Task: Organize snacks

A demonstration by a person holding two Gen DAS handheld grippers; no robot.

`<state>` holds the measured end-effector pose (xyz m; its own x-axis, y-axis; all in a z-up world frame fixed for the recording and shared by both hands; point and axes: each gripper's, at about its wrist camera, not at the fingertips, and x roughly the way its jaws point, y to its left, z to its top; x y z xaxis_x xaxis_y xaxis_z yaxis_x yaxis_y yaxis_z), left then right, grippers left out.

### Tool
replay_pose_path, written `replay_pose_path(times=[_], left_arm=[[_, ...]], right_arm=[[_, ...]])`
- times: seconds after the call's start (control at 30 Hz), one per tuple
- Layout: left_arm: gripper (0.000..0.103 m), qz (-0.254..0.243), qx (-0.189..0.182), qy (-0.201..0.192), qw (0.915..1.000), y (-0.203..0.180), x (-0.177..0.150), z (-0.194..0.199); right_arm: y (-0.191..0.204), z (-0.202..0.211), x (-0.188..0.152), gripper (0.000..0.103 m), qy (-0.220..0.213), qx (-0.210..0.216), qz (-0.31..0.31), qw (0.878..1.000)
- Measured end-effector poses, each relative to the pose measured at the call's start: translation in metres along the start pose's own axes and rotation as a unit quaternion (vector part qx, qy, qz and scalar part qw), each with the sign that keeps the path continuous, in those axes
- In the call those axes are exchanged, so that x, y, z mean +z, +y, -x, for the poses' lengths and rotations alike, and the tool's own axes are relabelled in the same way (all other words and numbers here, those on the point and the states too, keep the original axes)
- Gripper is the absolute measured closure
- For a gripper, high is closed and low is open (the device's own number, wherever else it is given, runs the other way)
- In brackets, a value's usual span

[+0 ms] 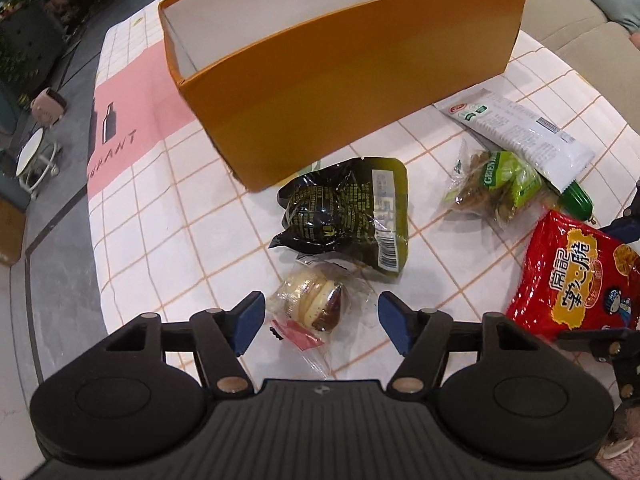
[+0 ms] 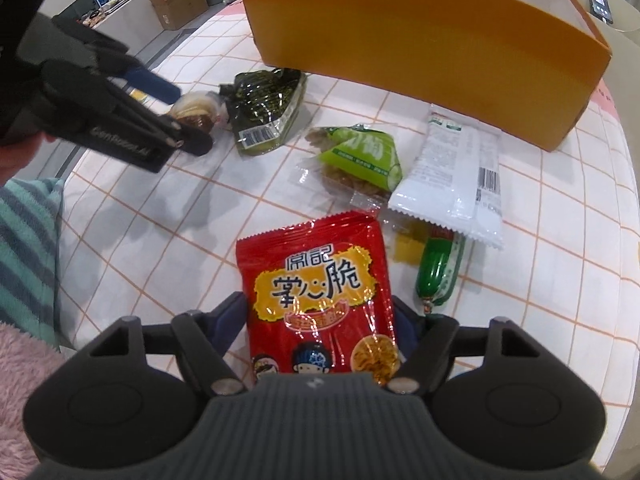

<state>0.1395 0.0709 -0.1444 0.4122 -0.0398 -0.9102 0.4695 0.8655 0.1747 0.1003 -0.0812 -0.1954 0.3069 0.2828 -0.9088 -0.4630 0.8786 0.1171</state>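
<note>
Orange box (image 1: 348, 92) — black-green packet (image 1: 344, 220) just before it.

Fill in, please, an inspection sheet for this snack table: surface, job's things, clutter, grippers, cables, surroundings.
Surface: tablecloth with an orange grid, lying flat.
Job's things: orange box, open top, visible part of the inside empty. Outside it on the cloth lie the dark green packet, clear-wrapped pastry, red packet, green cracker pack, white packet and green sausage.
Clutter: nothing seen.
Grippers: left gripper open, straddling the pastry; right gripper around the red packet, grip unclear.
Cables: nothing seen.
Surroundings: cardboard box on the floor; phone on a beige surface.
</note>
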Motion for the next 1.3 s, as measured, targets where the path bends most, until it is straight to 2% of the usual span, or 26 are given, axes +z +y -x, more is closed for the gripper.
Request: replay_pose_path(times=[0.13, 0.33, 0.37, 0.47, 0.5, 0.67, 0.83, 1.17, 1.3], left_arm=[[0.025, -0.025, -0.001, 0.007, 0.9997, -0.001, 0.002, -0.003], [0.025, -0.11, 0.011, 0.006, 0.9939, -0.013, -0.001, -0.005], [0.027, -0.118, 0.019, 0.009, 0.9928, -0.015, -0.001, -0.007], [0.045, -0.133, 0.049, 0.024, 0.9896, -0.02, -0.003, -0.015], [0.047, -0.131, 0.051, 0.02, 0.9898, -0.021, -0.003, -0.015], [0.048, -0.095, 0.044, 0.008, 0.9945, -0.021, -0.006, -0.013], [0.051, -0.026, 0.031, 0.009, 0.9992, -0.022, -0.008, -0.002], [0.051, 0.061, -0.001, -0.005, 0.9981, -0.038, -0.009, 0.047], [0.051, 0.086, -0.013, -0.023, 0.9959, -0.044, -0.009, 0.069]], right_arm=[[0.003, -0.001, -0.001, 0.028, 0.005, 0.001, 0.004, 1.0], [0.003, -0.001, -0.003, 0.026, 0.01, 0.005, 0.003, 1.0], [0.003, -0.002, -0.004, 0.026, 0.01, 0.005, 0.002, 1.0], [0.001, -0.002, -0.003, 0.029, 0.009, 0.005, 0.001, 1.0], [0.001, -0.002, -0.003, 0.029, 0.009, 0.006, 0.0, 1.0], [0.0, 0.001, -0.006, 0.032, 0.007, 0.008, 0.004, 1.0], [-0.004, 0.005, -0.006, 0.034, 0.009, 0.02, -0.01, 1.0], [-0.022, 0.021, -0.004, 0.035, 0.016, 0.068, -0.083, 0.994], [-0.022, 0.038, -0.003, 0.035, 0.008, 0.065, -0.086, 0.994]])
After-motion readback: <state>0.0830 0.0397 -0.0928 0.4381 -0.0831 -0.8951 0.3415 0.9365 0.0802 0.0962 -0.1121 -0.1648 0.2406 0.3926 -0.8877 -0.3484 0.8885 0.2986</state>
